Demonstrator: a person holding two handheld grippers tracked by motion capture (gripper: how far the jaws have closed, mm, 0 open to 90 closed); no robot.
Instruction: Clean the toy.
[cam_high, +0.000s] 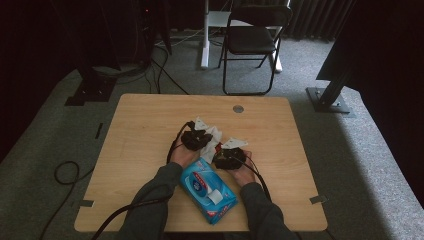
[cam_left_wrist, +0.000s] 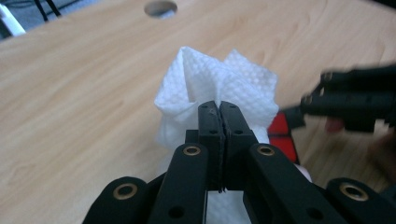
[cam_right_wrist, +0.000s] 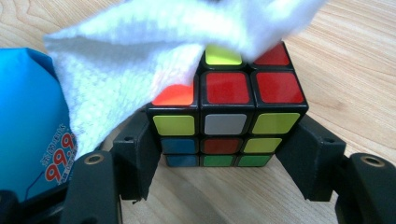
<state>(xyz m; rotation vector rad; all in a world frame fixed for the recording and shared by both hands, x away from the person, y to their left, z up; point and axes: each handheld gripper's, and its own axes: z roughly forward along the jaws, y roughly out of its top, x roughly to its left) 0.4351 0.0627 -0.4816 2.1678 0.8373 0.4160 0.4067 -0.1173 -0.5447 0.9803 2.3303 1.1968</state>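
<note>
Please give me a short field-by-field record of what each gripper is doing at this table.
left gripper: shut on the white wipe, bunched above its jaws
right gripper: jaws clamp the puzzle cube by two opposite sides
wipe and cube: the wipe drapes over the cube's top
wipes pack: blue, on the table between the forearms

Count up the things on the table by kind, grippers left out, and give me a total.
Puzzle cube: 1
White wipe: 1
Blue wipes pack: 1
Total: 3
</note>
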